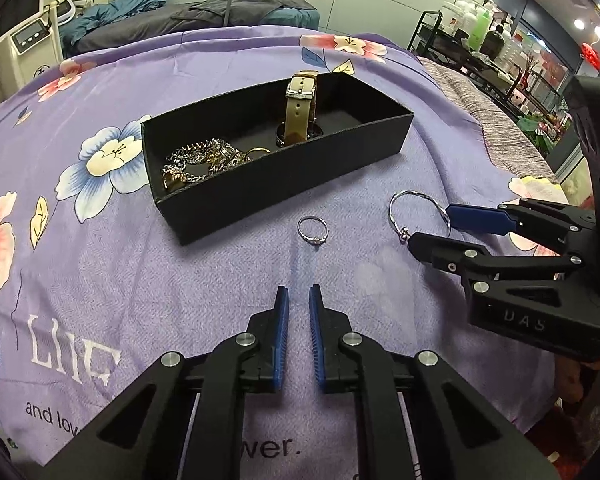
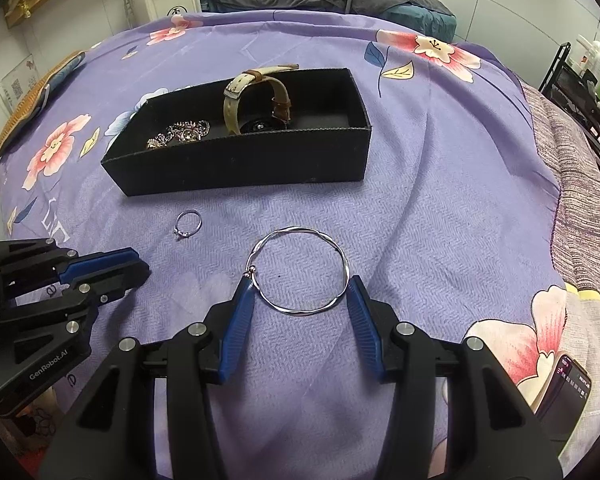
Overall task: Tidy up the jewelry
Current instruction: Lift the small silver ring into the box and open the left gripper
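The right gripper [image 2: 300,286] pointed steeply down at the bedspread [image 2: 440,208], its two blue pads [image 2: 238,320] standing about half apart and pressing the opposite sides of one thin silver bangle [image 2: 300,270], which lay flat on the cloth with its beaded clasp against the left pad. The left gripper [image 1: 299,294], also tilted downward, hovered over bare cloth with its pads [image 1: 282,328] drawn nearly together, only a narrow slit between them and nothing in it; no earlier view showed how they got there. One small silver ring [image 1: 313,231] lay on the bedspread just ahead of the left gripper's tips, apart from them and close to the near wall of the box [image 1: 284,176]. That single black open box sat farther back on the bed and held one watch [image 1: 298,108] with a tan strap, standing on edge near the middle, and a tangle of silver and gold chains [image 1: 198,162] at its left end, too knotted to count. A phone [image 2: 566,392] lay at the right edge of the bed, screen lit. In all: two grippers, one bangle, one ring, one watch, one box.
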